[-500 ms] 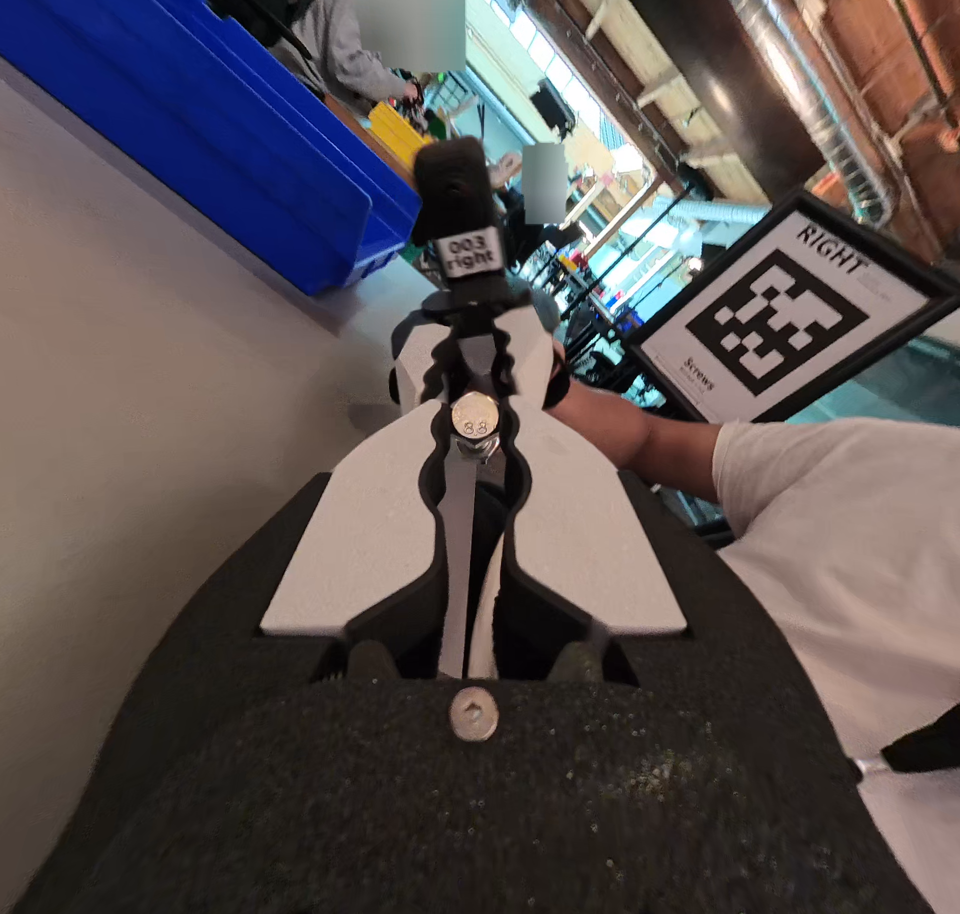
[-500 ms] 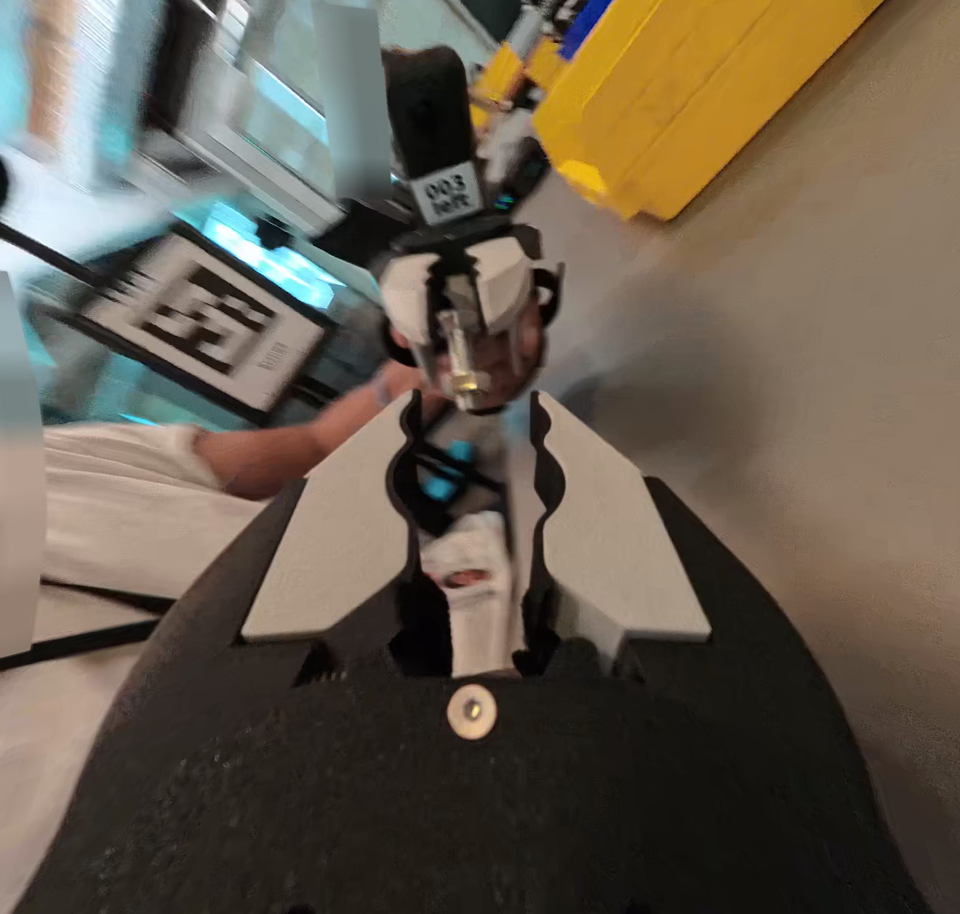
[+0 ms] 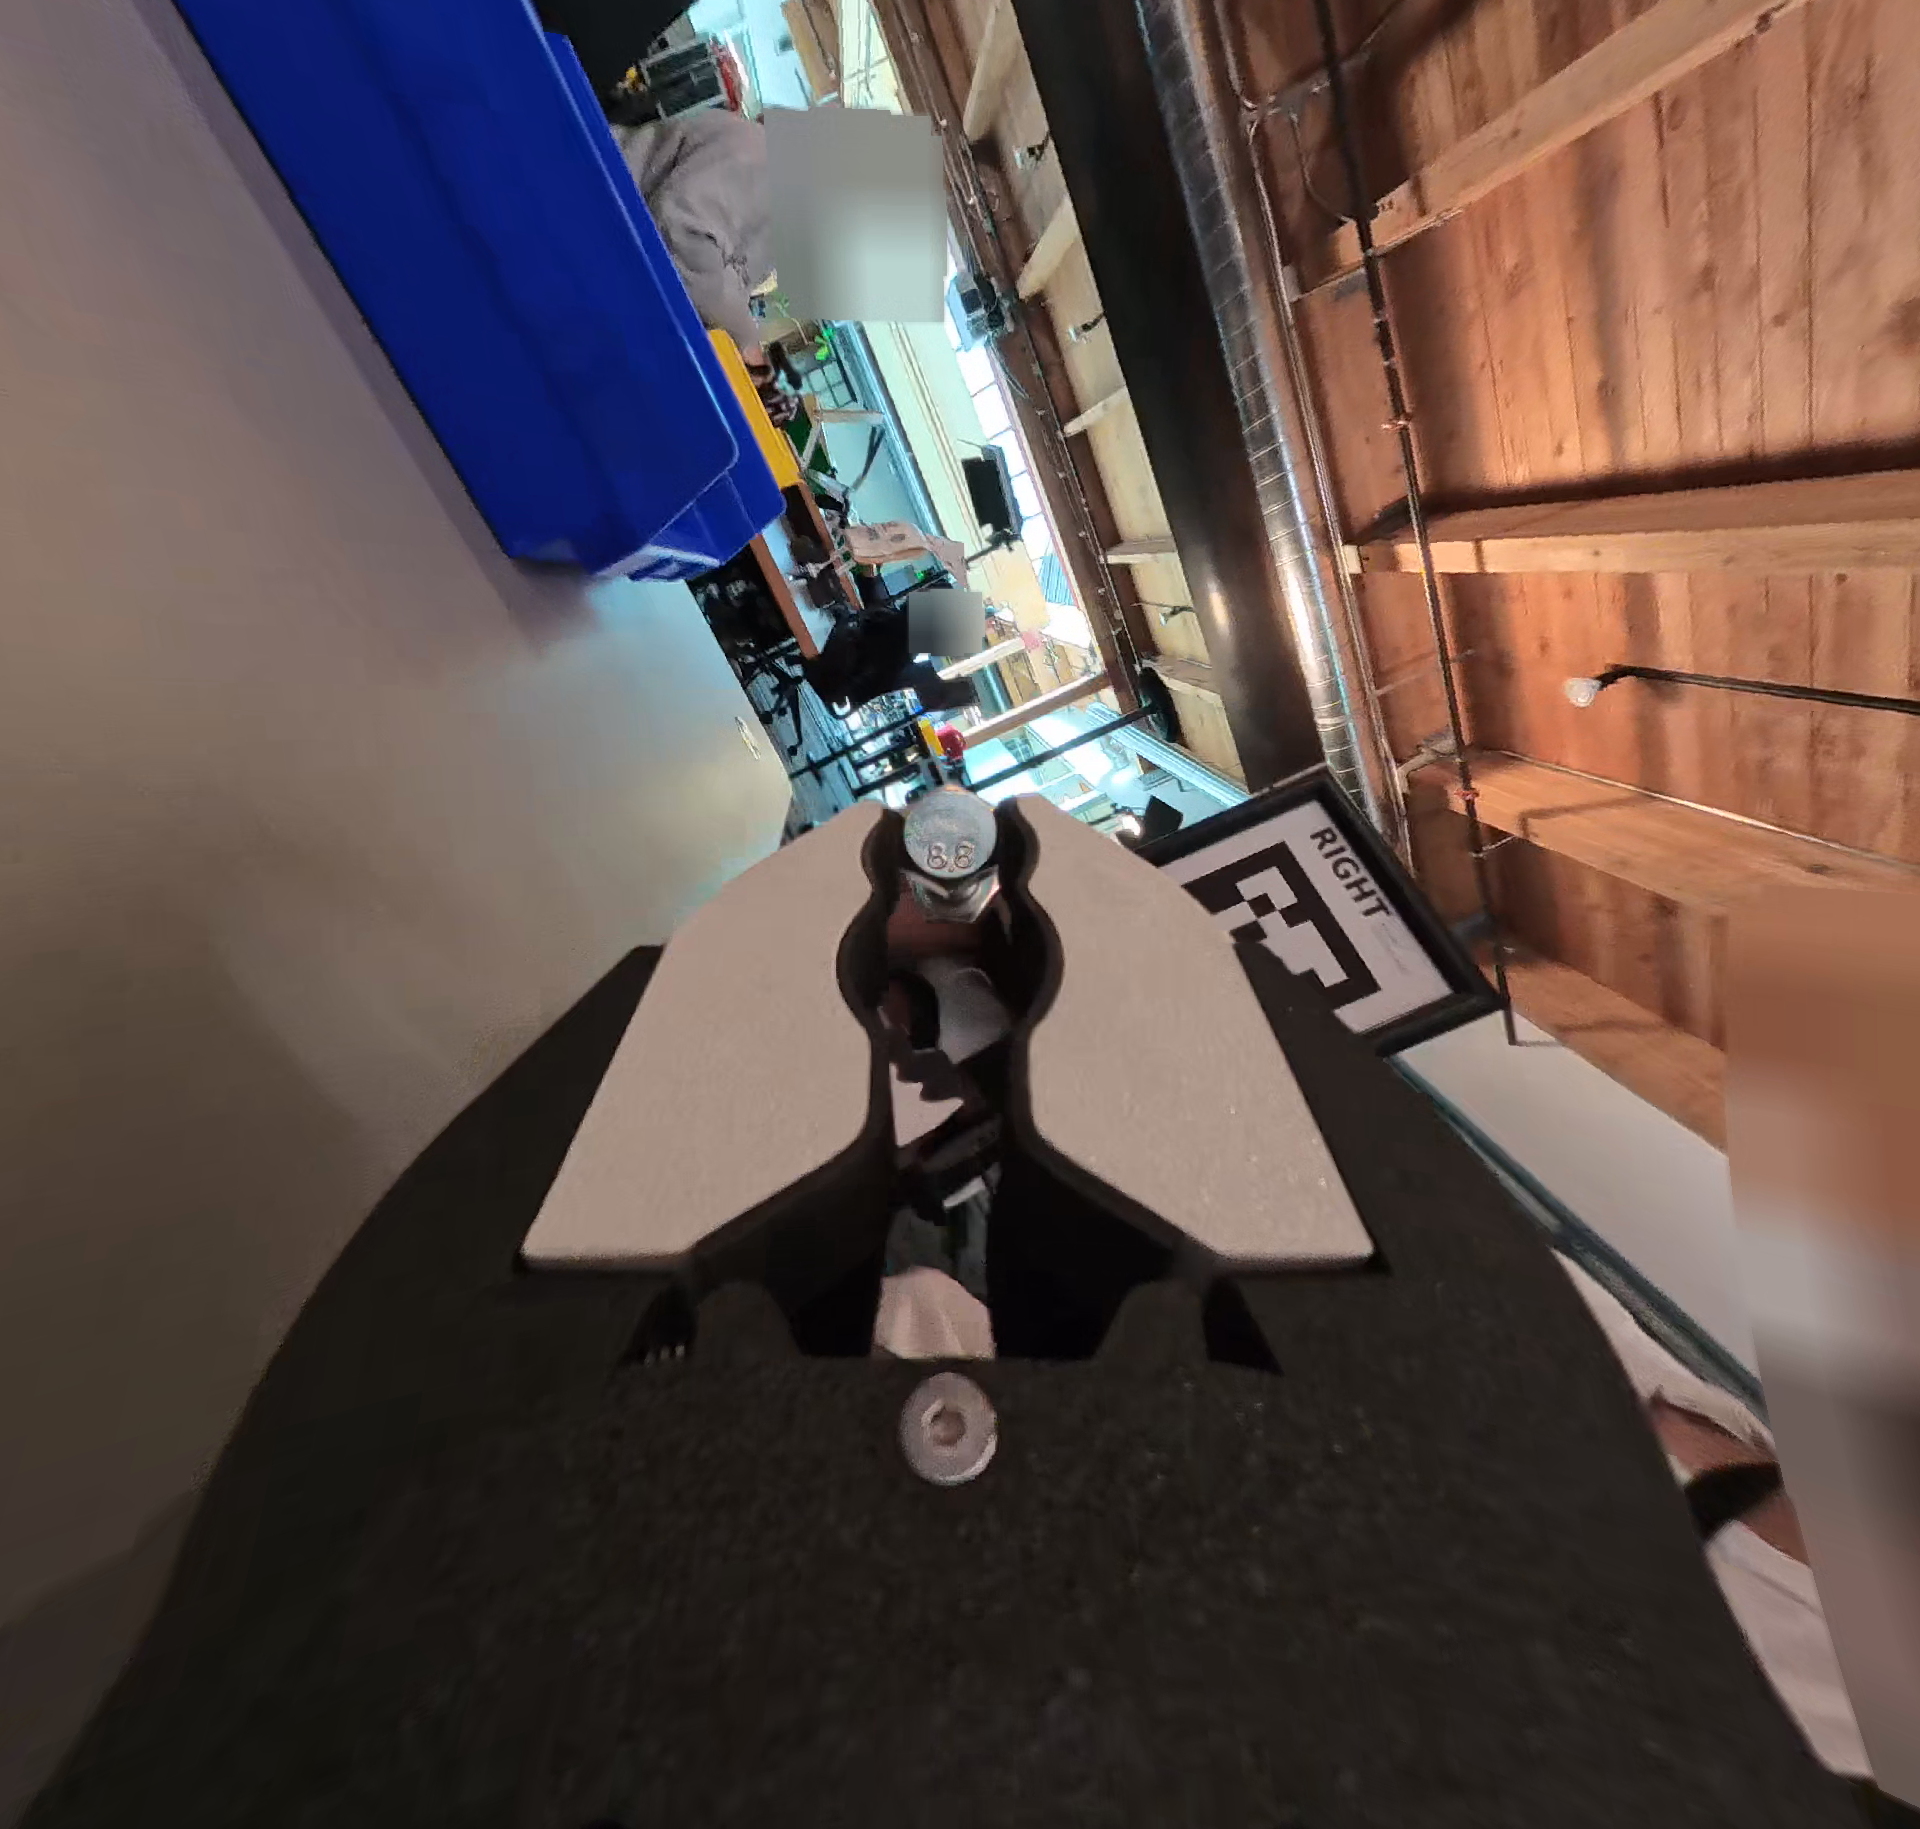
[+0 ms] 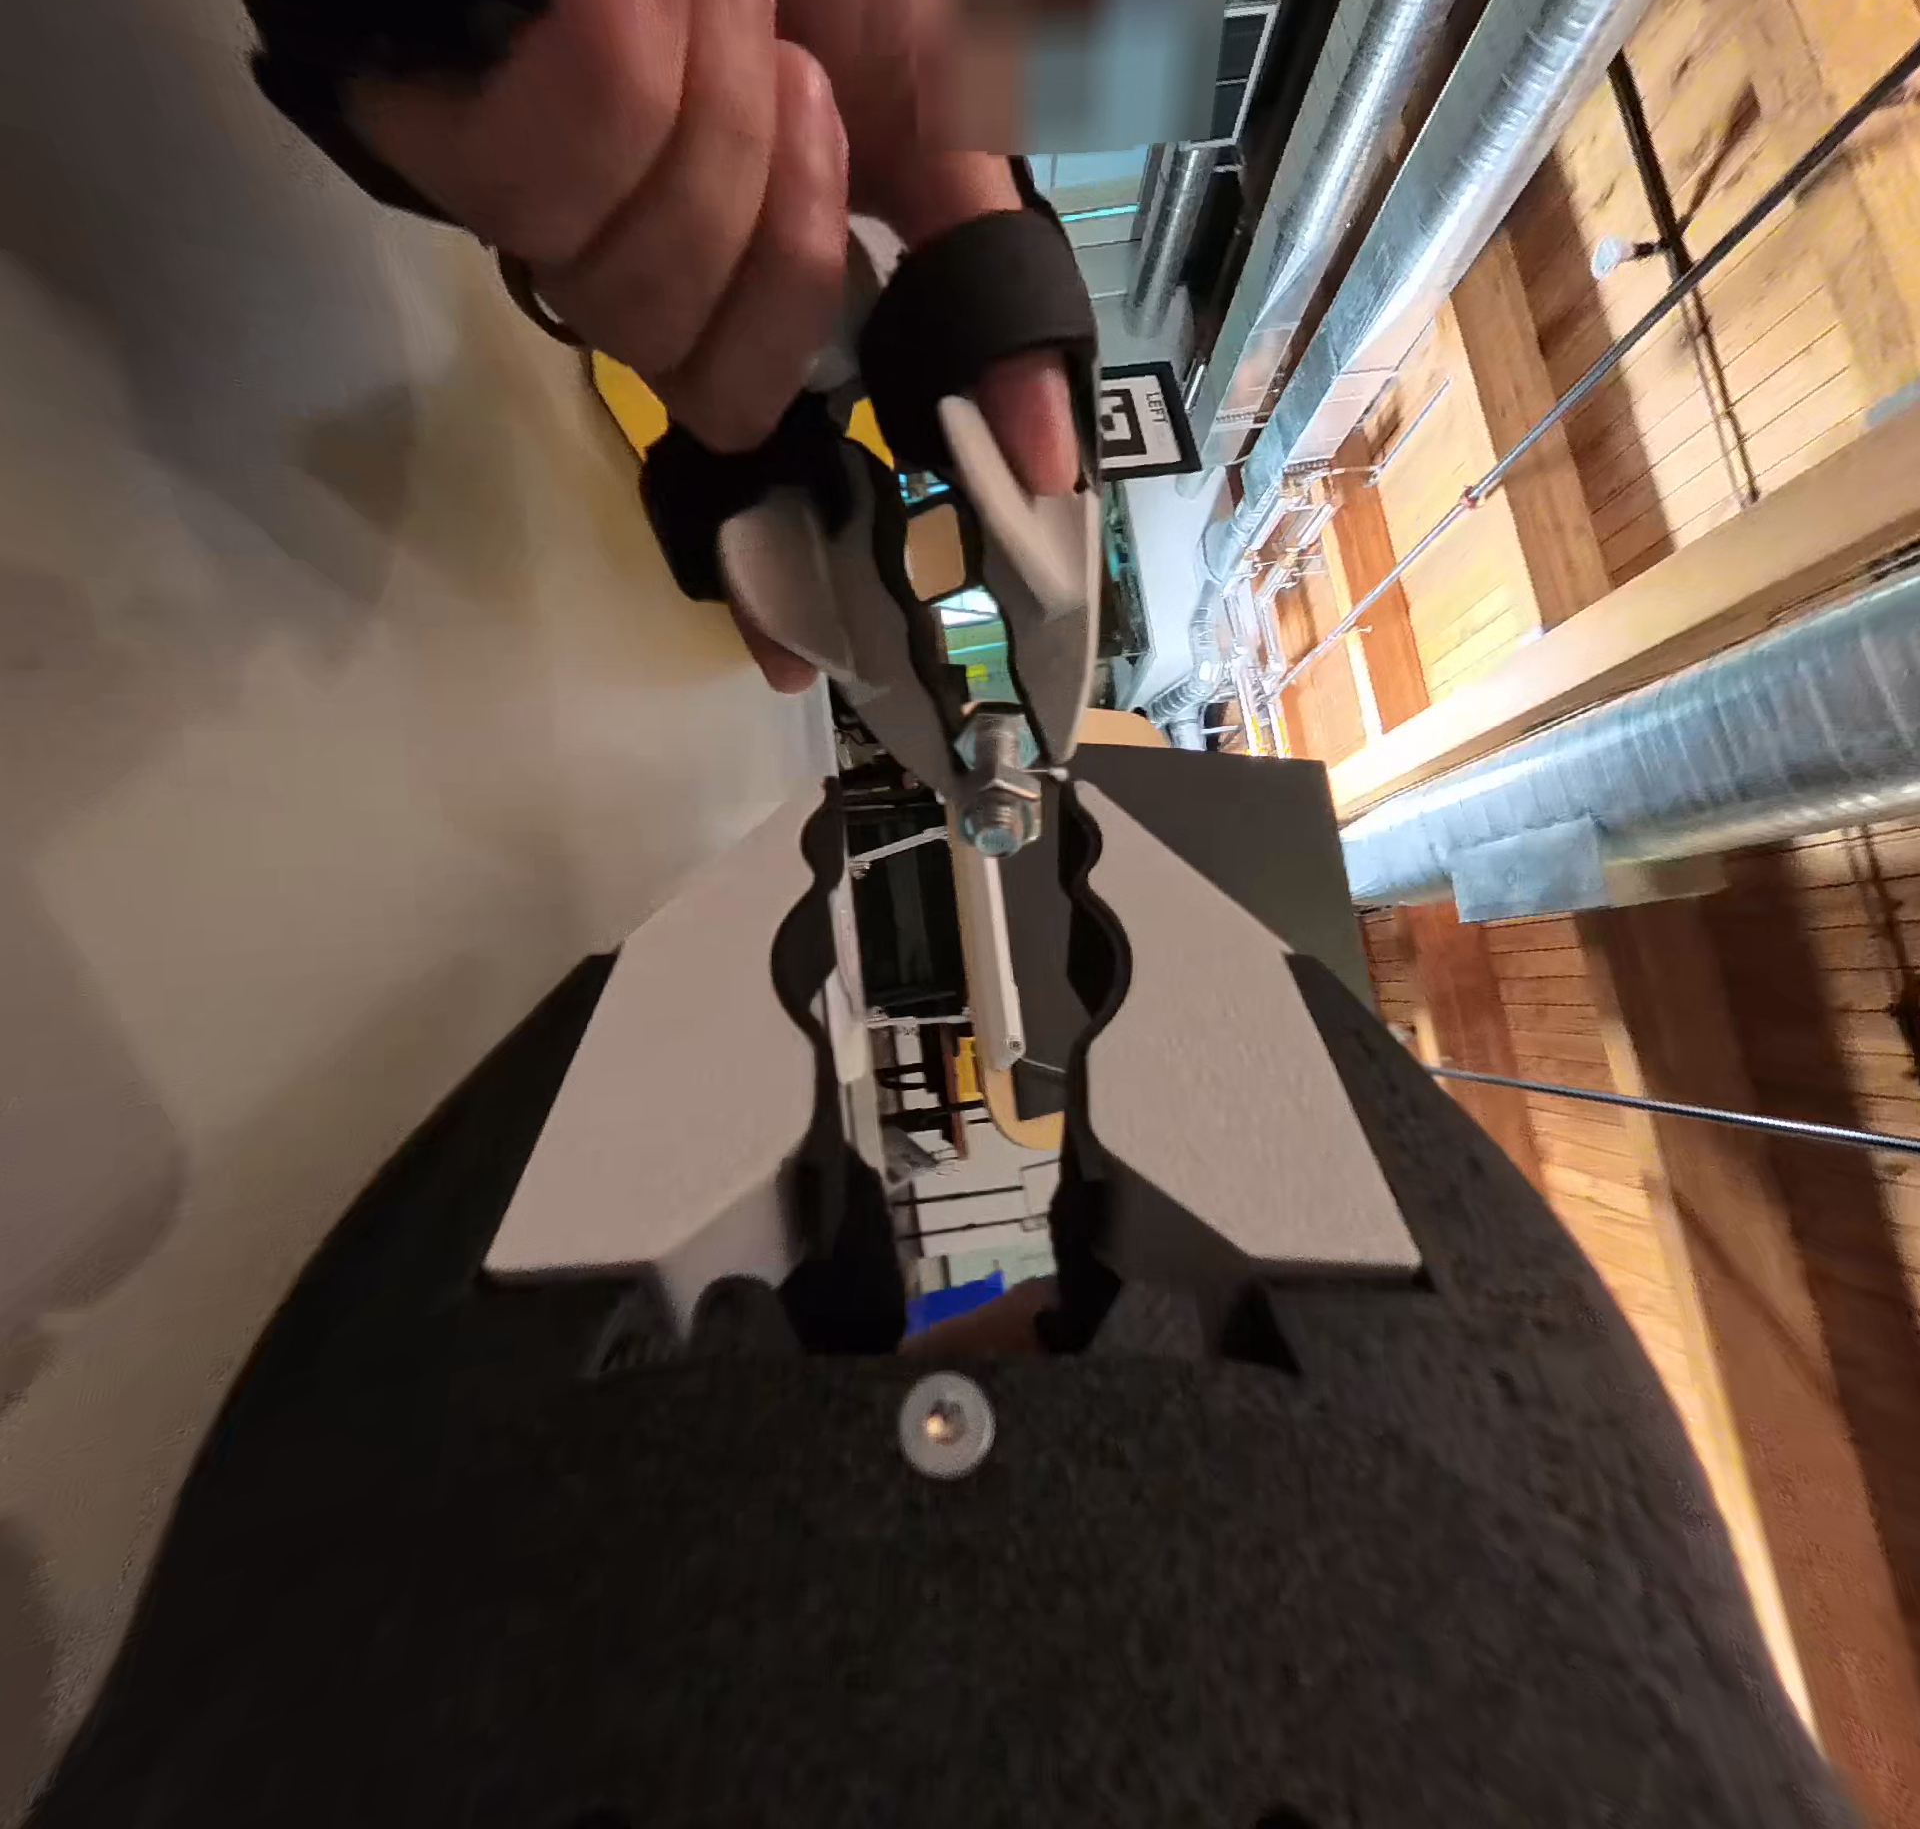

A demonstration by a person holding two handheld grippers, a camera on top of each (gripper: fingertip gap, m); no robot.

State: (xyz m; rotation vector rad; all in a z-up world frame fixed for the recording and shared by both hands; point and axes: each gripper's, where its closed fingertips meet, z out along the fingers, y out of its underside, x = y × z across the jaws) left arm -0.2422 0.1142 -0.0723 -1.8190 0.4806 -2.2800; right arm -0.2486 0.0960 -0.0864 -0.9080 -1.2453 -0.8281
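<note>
Left gripper [image 3: 951, 849] pinches a shiny metal bolt [image 3: 951, 844] by its head; it's small, hard, slippery. Right gripper [image 4: 951, 823] gapes wide, empty, near the bolt's nut [image 4: 1000, 811]

Right gripper [image 4: 948, 813] now much closer to the left gripper [image 4: 1013, 740], bolt [image 4: 995, 803] right at its open fingertips instead of farther off; left view swung up, blue bin [image 3: 468, 252] now far left.

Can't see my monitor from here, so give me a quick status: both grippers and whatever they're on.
Left gripper shut on silver hex bolt, nut threaded on. Right gripper open, nut end between its fingertips, untouched. Nothing in the way.
</note>
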